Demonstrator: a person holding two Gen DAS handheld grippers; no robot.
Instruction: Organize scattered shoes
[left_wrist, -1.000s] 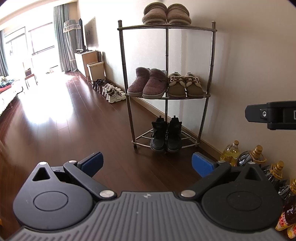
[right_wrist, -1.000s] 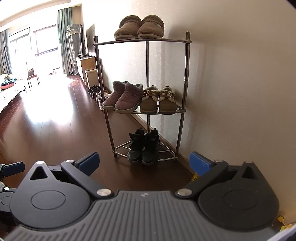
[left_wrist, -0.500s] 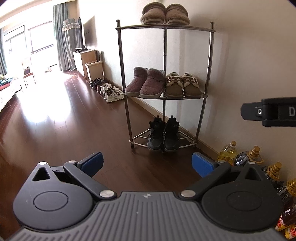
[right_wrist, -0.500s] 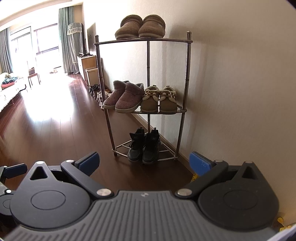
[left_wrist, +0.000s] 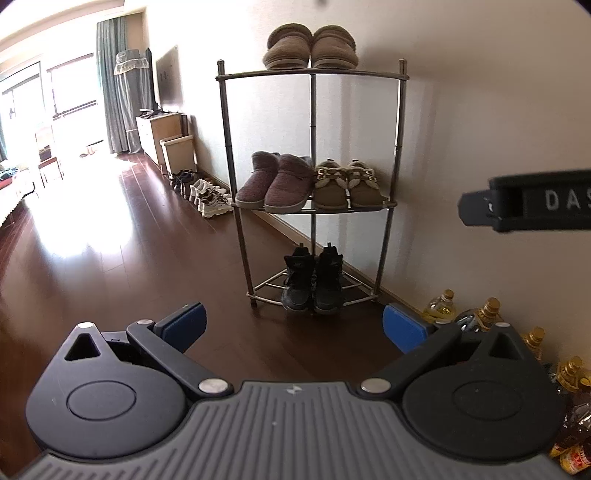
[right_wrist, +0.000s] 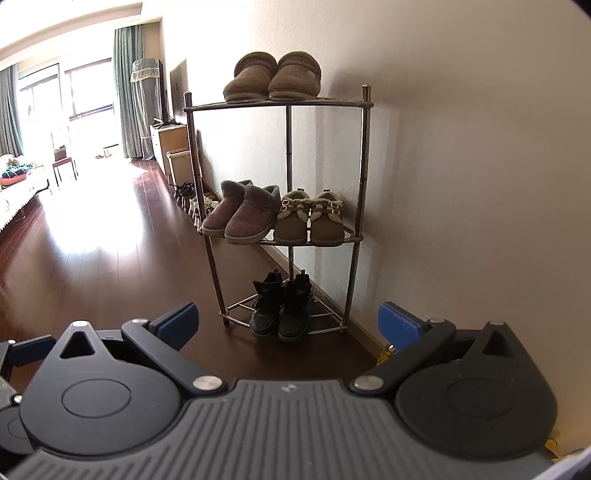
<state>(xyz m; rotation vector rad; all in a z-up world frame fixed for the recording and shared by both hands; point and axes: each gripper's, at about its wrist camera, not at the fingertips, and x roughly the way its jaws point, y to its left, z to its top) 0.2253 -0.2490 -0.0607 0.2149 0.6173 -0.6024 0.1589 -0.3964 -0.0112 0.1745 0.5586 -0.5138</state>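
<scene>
Dark wooden floor (left_wrist: 110, 266) fills the lower left of both views, running from the grippers toward bright windows at the far upper left.

Nearest, at the bottom of each frame, the left gripper (left_wrist: 293, 326) and the right gripper (right_wrist: 288, 321) both stand spread wide with nothing between their blue pads, well apart from any shoe. Empty and pointed at the rack, they look to me like a hold between steps, or the end of the job. At the lower right of the left view, oil bottles (left_wrist: 491, 314) crowd the floor against the wall.

Past the pads, at frame centre, the metal corner rack (left_wrist: 391, 203) stands against the wall, which probably keeps it out of the walkway. Its bottom shelf holds a pair of black boots (left_wrist: 312, 280), toes outward, touching side by side. On the middle shelf, a pair of grey-purple ankle boots (left_wrist: 275, 184) sits at the left, just beside a pair of tan fleece-lined shoes (left_wrist: 349, 182). On top rests a pair of brown slippers (left_wrist: 310, 48). Every shelf carries matched pairs facing forward, so the rack reads as already sorted.

Farther back, left of the rack, a row of shoes (left_wrist: 203, 190) lines the skirting board on the floor; whether these still need moving I cannot tell. Behind them stand a beige bin (left_wrist: 177, 155) and a wooden cabinet (left_wrist: 157, 129).
</scene>
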